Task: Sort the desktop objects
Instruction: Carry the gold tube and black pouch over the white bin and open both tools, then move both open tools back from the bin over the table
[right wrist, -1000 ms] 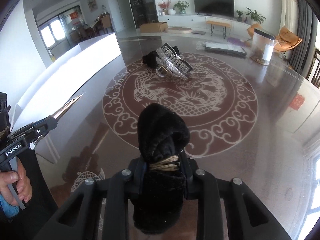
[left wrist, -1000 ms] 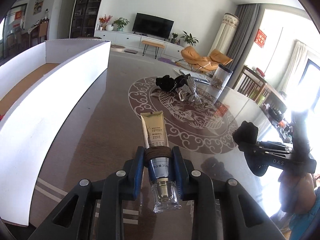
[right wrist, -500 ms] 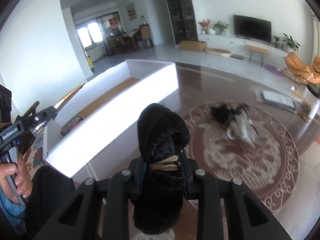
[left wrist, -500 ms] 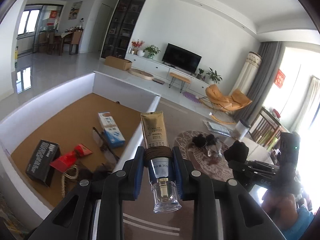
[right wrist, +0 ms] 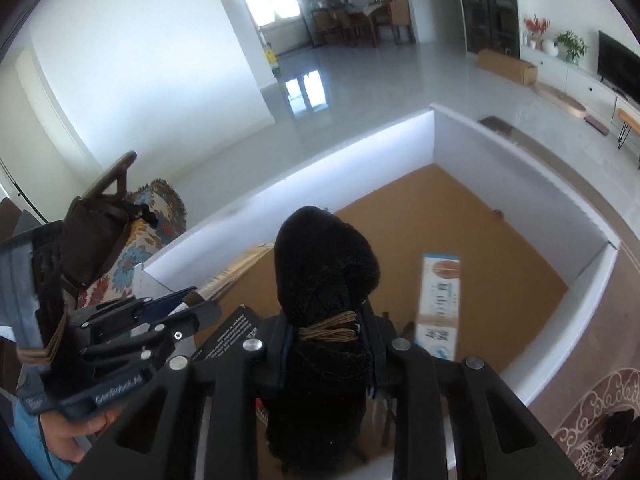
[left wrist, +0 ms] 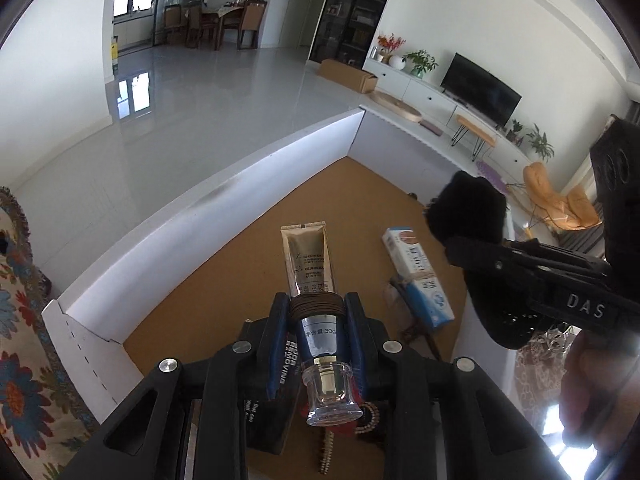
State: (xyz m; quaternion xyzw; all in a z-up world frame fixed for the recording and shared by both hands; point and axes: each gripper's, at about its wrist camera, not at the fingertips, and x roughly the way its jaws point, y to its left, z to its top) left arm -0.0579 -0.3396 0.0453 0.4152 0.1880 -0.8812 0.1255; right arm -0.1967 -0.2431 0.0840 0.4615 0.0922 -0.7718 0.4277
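My left gripper [left wrist: 316,308] is shut on a gold cosmetic tube [left wrist: 306,256] with a clear cap, held over the cork floor of a white-walled box [left wrist: 200,216]. My right gripper [right wrist: 326,328] is shut on a black fuzzy item [right wrist: 326,264] bound with tan cord, and it hangs over the same box [right wrist: 480,148]. In the left wrist view the black fuzzy item [left wrist: 468,208] sticks in from the right. In the right wrist view the left gripper [right wrist: 188,308] is at lower left, with the gold tube [right wrist: 236,268] edge-on.
Inside the box lie a white and blue toothpaste carton [left wrist: 416,272] [right wrist: 438,300], a black box [right wrist: 232,336], a bead string [left wrist: 326,448] and other small items. A floral cloth [left wrist: 16,340] lies left of the box. The patterned table [right wrist: 592,408] continues to the right.
Both grippers have swung left from the patterned table top to above the white box, each keeping its grip. The box floor and its contents have come into view.
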